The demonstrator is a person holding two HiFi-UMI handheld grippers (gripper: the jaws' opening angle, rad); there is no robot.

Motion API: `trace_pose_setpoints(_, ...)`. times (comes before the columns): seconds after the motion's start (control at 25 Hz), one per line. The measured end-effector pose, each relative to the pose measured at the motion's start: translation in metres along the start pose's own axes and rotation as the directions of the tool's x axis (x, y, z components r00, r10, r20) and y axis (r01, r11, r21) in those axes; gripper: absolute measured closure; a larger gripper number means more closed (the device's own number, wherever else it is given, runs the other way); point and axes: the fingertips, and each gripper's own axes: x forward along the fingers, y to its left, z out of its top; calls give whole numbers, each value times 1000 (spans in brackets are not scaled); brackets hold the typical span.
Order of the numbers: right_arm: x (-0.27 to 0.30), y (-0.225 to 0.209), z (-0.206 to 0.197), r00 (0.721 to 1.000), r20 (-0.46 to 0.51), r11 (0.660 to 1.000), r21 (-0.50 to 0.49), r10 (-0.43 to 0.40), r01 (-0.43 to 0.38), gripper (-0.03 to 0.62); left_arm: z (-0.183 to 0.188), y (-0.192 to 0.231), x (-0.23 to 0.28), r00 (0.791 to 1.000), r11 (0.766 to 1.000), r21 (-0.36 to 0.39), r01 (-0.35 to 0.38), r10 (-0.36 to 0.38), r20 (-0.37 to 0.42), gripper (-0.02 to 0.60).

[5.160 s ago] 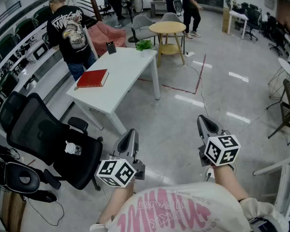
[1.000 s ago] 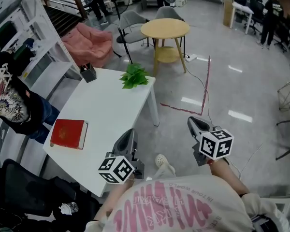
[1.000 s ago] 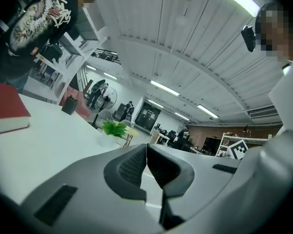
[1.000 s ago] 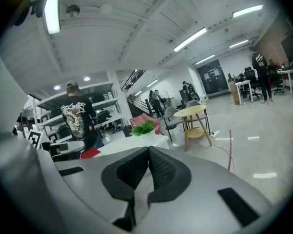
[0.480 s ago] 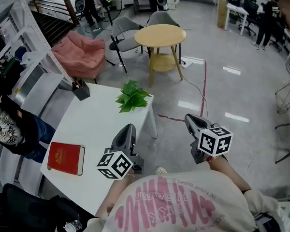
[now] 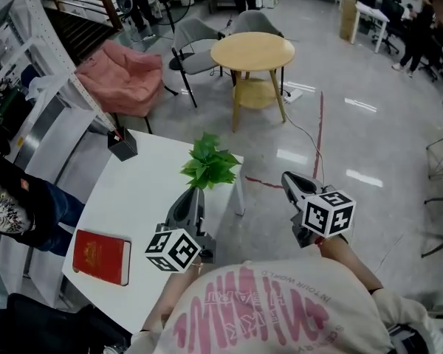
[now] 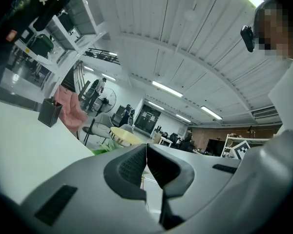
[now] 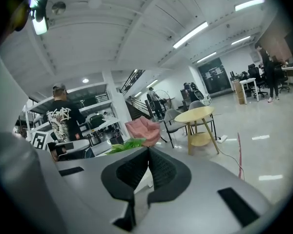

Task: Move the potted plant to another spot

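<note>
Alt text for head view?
A person holds shut, empty tongs near a potted plant at a white table's corner: left tongs over the table, right tongs over the floor. A red book lies on the table.

Looks along the left claw [image 7: 146, 155], jaws pressed together on nothing. Shows a white desk [image 7: 19, 140] at left, a dark box [image 7: 49, 112] on its far part, potted plant [image 7: 103, 150] leaves just over the left jaw. Farther off, picks out a round yellow table [image 7: 125, 134] and pink seat [image 7: 70, 108].
</note>
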Motion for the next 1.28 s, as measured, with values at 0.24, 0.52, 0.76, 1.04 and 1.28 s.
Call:
trace_pose_setpoints(0.24, 40, -4, -14, 998, -64, 1000, 16, 24, -23, 582, -3, 37, 5, 998, 998, -8, -61, 61, -7, 557)
trace_pose_setpoints(0.52, 78, 2, -31, 989, -102, 991, 88, 107, -99, 582, -13, 76, -10, 988, 986, -61, -154, 154, -14, 557)
trace_pose_setpoints(0.76, 107, 8, -38, 977, -122, 972, 177, 177, -154, 582, -11, 101, -27, 972, 969, -92, -231, 234, 22, 557)
trace_pose_setpoints(1.04, 130, 5, -50, 966, -202, 984, 117, 159, -137, 582, -14, 114, -58, 940, 936, -135, -325, 335, 60, 557)
trace_pose_setpoints(1.28, 157, 1, -40, 945, -234, 971, 125, 227, -202, 582, -13, 122, -83, 881, 878, -181, -443, 464, 96, 557)
